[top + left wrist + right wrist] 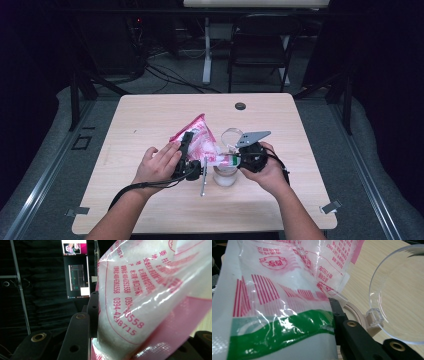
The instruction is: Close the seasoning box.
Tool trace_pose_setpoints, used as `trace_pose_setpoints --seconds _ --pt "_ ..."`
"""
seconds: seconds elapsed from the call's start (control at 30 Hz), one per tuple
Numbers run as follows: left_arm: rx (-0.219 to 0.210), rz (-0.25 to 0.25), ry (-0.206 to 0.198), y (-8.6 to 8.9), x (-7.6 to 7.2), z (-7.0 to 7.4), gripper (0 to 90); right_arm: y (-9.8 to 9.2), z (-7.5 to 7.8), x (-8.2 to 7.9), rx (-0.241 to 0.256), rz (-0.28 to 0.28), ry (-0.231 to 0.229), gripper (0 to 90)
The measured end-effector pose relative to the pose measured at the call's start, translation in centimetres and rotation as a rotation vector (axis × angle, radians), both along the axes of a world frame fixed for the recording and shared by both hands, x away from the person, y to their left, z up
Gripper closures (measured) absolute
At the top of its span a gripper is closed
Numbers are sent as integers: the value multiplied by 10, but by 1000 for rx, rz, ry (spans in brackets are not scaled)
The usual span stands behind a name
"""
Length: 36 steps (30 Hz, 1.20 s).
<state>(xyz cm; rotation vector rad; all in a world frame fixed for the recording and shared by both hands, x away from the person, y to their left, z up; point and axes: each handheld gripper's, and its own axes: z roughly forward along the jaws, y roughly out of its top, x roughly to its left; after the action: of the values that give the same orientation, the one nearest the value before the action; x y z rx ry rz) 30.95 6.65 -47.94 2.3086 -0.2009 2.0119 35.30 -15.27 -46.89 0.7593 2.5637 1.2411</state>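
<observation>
Bag: pink-white plastic bag [200,140] of white granules, frame centre, tilted over jar.
Jar: clear jar [225,175], hinged lid [231,136] open.
Left gripper [187,150]: clamped on bag.
Right gripper [235,160]: pinching bag's corner.
Table [150,120]: black disc [240,106], upper centre.

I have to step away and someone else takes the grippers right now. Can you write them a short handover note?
Left gripper: shut on the pink-printed bag, holding its upper part tilted over the table.
Right gripper: shut on the bag's lower end, by its green band, over the jar.
Jar lid is flipped open; a spoon lies beside the jar.
Done: bag lifted and brought to the jar.
Left: probably pouring; whether anything has gone in, I cannot tell.
</observation>
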Motion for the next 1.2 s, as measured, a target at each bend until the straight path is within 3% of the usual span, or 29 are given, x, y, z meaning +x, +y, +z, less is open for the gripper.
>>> trace_pose_setpoints --seconds 0.67,0.73,0.77,0.93,1.2 --pt "3 -7 5 0 -5 -1 687 -1 -2 1 -3 -11 14 900" --pt "-7 -31 -17 -1 -4 -2 688 -2 -2 2 -1 -11 19 900" --pt "1 -9 4 -2 -6 -1 688 -3 -2 2 -3 -11 23 900" --pt "4 -16 18 -4 -6 -5 688 -3 -5 3 -15 -4 43 900" --pt "12 -12 16 -1 -6 -5 689 0 -8 4 -35 8 48 900"
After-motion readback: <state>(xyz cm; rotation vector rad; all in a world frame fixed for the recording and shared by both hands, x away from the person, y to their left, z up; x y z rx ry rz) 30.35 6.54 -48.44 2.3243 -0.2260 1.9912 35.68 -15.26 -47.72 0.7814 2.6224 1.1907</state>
